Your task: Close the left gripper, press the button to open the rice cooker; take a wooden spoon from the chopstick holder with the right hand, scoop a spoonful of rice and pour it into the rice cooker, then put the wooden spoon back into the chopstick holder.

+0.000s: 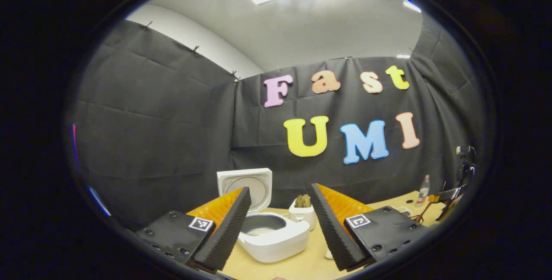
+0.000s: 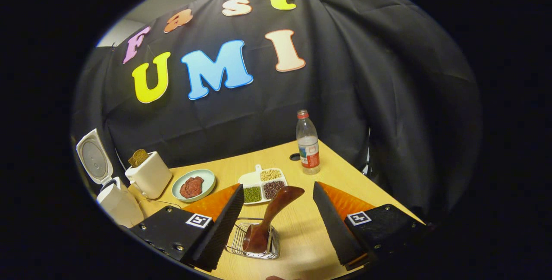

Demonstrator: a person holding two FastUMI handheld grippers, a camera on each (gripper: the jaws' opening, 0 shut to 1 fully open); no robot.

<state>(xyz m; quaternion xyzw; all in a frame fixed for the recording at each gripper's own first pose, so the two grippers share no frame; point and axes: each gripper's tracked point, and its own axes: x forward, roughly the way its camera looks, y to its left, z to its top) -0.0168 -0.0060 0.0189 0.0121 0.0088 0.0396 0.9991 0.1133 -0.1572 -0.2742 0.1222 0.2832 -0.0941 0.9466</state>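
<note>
Fingers spread on both: the right gripper (image 2: 276,224) hovers above the wooden spoon (image 2: 269,219) standing in the chopstick holder (image 2: 254,239), the left gripper (image 1: 278,228) faces the opened rice cooker (image 1: 267,232). Best pinch the handle squarely, lift straight up.

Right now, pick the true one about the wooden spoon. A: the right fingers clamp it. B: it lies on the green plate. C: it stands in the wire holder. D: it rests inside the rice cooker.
C: in the right gripper view the wooden spoon stands tilted in the wire holder, between the open fingers and untouched by them.
</note>
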